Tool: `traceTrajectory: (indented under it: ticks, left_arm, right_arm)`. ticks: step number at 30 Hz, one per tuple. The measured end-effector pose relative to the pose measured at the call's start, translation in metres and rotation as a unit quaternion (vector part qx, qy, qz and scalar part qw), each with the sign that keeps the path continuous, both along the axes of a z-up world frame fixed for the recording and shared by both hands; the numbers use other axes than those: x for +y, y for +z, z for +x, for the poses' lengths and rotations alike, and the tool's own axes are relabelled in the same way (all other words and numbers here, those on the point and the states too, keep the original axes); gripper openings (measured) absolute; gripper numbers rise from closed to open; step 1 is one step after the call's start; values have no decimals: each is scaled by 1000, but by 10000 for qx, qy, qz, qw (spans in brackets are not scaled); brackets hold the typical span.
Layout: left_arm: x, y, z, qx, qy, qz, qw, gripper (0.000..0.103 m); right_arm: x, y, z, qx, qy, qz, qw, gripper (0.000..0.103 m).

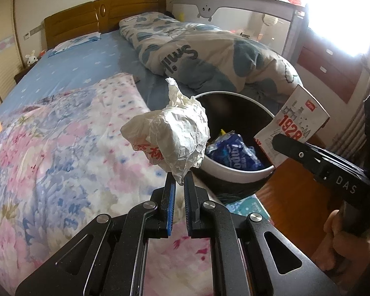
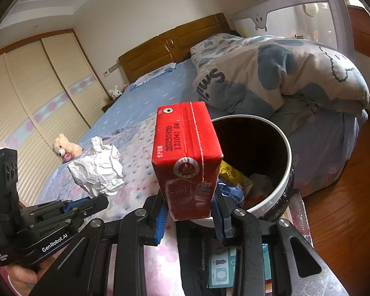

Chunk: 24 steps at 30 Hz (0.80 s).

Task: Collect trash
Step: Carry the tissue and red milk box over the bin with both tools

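Note:
My left gripper (image 1: 179, 182) is shut on a crumpled white paper wrapper (image 1: 170, 133) and holds it just left of the trash bin (image 1: 236, 172). The wrapper also shows in the right wrist view (image 2: 98, 170). My right gripper (image 2: 188, 212) is shut on a red drink carton (image 2: 187, 160), held upright at the near rim of the bin (image 2: 278, 190). The carton also shows in the left wrist view (image 1: 293, 123), at the bin's right rim. The bin is black inside with a white rim and holds a blue wrapper (image 1: 234, 155) and yellow trash (image 2: 231, 172).
The bin stands beside a bed (image 1: 61, 74) with a flowered blanket (image 1: 49, 153) and a rolled blue and white duvet (image 1: 204, 51). A teddy bear (image 2: 65, 146) lies on the bed. A crib (image 1: 246, 14), drawers (image 1: 333, 66) and wooden floor (image 2: 345, 209) lie to the right.

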State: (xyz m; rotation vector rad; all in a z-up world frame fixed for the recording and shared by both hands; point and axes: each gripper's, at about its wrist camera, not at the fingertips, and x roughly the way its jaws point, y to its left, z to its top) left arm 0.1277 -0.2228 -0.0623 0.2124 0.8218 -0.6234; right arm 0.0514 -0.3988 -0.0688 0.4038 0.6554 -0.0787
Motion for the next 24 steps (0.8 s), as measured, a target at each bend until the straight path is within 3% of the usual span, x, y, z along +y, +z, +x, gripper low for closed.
traceTrajectory:
  ticks: [24]
  left_arm:
    - [-40,-1,12,40,-223,98,9997,6]
  right_arm:
    - [-28,1,9,66,-172,34,9998,31]
